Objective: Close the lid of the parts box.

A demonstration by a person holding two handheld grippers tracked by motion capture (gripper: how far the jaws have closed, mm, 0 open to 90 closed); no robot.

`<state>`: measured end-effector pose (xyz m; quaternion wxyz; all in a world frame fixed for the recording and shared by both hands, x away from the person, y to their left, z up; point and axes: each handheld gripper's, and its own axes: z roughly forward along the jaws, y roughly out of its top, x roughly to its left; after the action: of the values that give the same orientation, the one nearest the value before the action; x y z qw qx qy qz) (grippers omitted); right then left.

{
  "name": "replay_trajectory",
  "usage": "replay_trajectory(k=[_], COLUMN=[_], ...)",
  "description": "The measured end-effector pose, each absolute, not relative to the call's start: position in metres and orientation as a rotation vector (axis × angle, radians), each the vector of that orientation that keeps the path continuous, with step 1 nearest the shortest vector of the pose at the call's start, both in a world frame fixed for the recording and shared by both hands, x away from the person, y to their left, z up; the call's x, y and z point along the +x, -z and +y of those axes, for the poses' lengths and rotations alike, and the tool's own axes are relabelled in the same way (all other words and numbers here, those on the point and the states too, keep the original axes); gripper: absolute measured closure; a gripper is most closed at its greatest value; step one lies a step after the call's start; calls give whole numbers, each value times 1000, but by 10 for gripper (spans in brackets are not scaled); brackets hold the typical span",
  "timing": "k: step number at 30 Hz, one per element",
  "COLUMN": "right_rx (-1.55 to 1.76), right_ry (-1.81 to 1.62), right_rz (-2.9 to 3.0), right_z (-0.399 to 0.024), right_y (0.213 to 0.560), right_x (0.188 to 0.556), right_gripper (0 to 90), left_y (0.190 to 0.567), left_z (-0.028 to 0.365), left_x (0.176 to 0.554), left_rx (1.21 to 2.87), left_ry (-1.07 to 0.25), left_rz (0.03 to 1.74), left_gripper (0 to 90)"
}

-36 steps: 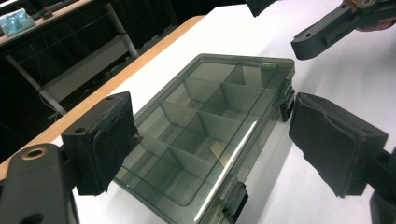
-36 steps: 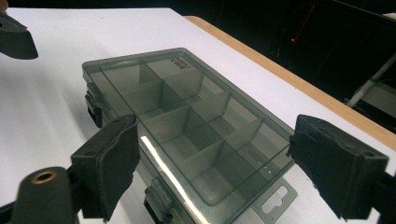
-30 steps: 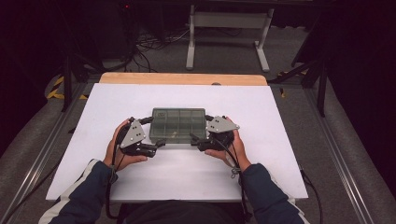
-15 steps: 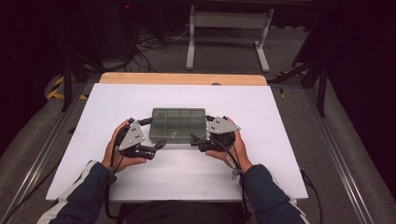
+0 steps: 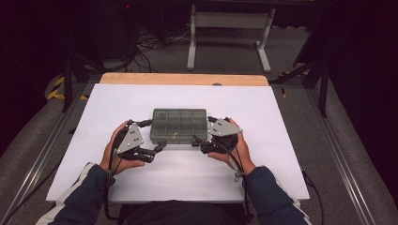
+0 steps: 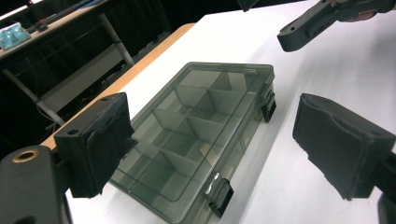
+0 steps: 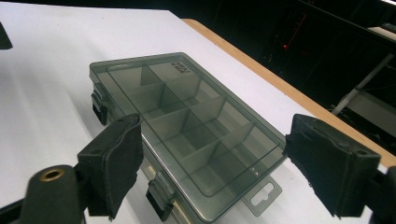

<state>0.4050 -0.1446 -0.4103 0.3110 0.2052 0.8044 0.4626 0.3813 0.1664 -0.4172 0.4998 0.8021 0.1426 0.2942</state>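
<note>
A smoky clear compartment box (image 5: 178,125) lies shut on the white table, its inner dividers showing through the lid. Two black latches (image 6: 268,103) sit on its near long side. My left gripper (image 5: 152,136) stands open at the box's left end, one jaw by the far corner and one by the near corner. My right gripper (image 5: 202,130) stands open at the right end in the same way. In the left gripper view my left gripper (image 6: 215,140) frames the box (image 6: 196,135) without touching it. In the right gripper view my right gripper (image 7: 219,158) likewise frames the box (image 7: 187,121).
The white tabletop (image 5: 281,117) ends in a wooden strip (image 5: 183,78) at the far edge. Beyond it are a dark floor, cables and a metal stand (image 5: 230,21). A hang tab (image 7: 264,196) sticks out of the box's right end.
Almost nothing: the left hand has drifted a touch toward the person. Both grippers stay open beside the box.
</note>
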Motion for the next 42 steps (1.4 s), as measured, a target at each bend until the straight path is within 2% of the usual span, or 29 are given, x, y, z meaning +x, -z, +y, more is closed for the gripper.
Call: replay_trajectory(k=[42], right_rx=[514], right_ry=[-1173], right_rz=[2122], right_z=[-155], right_y=[409], right_x=[387], right_gripper=[194], left_y=[415], left_z=[181], left_x=[358], left_rx=[1953], left_ry=[-726], left_rz=[300], left_gripper=[101])
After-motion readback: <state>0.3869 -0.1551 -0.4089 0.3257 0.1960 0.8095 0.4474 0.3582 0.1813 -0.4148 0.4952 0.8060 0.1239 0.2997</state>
